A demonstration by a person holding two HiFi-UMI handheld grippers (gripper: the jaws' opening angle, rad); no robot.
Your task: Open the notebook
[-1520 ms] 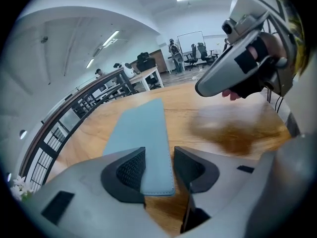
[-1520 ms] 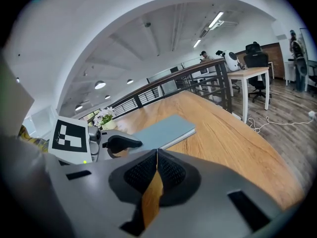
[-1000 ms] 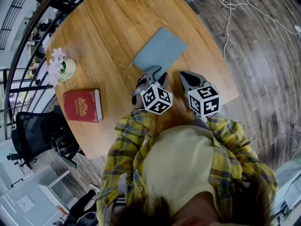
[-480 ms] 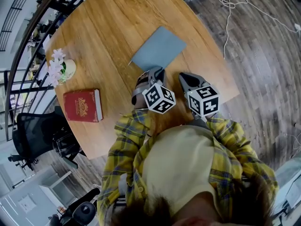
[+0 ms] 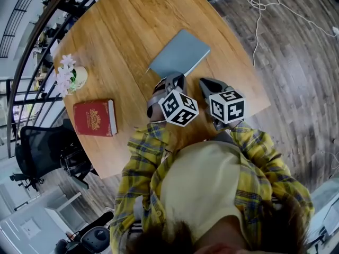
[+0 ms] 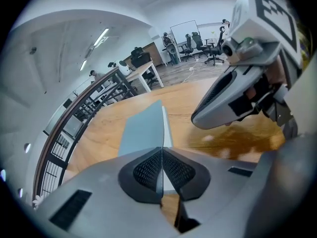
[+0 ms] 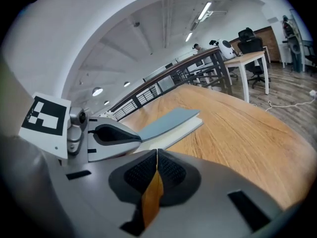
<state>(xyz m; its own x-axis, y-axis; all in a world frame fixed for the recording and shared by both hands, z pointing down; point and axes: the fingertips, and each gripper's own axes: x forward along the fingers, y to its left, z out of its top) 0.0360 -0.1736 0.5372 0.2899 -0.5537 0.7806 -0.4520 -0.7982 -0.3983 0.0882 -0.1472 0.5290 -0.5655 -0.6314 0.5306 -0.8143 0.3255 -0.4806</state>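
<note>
A grey-blue notebook [image 5: 179, 54] lies on the round wooden table [image 5: 122, 30]. My left gripper [image 5: 174, 80] is at its near edge, shut on the cover's corner. In the left gripper view the thin cover [image 6: 143, 128] runs between the closed pads of the gripper [image 6: 162, 155]. The right gripper view shows the cover [image 7: 171, 122] raised a little off the white pages, with the left gripper [image 7: 133, 138] pinching it. My right gripper [image 5: 204, 83] hovers just right of the left one, shut and empty [image 7: 157, 155].
A red book [image 5: 94, 118] lies at the table's left, with a small vase of pale flowers [image 5: 69, 77] beyond it. A black office chair [image 5: 37, 150] stands off the table's left edge. Cables [image 5: 270, 7] trail on the wooden floor at the right.
The left gripper's jaws have closed on the notebook's near corner. Both hands have stayed almost where they were.
</note>
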